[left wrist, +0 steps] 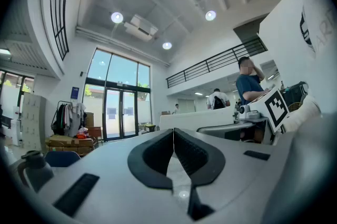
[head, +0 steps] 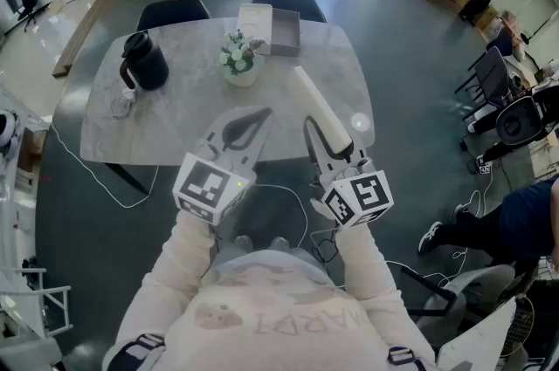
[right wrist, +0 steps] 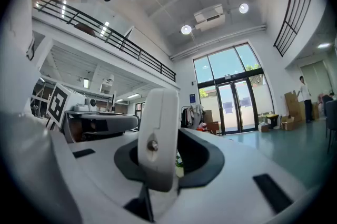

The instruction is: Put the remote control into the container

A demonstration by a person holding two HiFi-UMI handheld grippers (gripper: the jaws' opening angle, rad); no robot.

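Observation:
In the head view my right gripper (head: 327, 139) is shut on the near end of a long white remote control (head: 316, 103), which juts forward over the grey table (head: 175, 129). The right gripper view shows the remote (right wrist: 157, 138) standing on edge between the black pads. My left gripper (head: 258, 116) hangs beside it, shut, with its pads (left wrist: 158, 152) touching and nothing between them. The container, a grey open box (head: 285, 30), sits at the table's far edge, well beyond both grippers.
On the table stand a black jug (head: 143, 59) at the left, a small flower pot (head: 239, 60) in the middle and a white lid or pad (head: 254, 23) against the box. Two dark chairs (head: 173, 10) stand behind the table. Cables run along the floor below.

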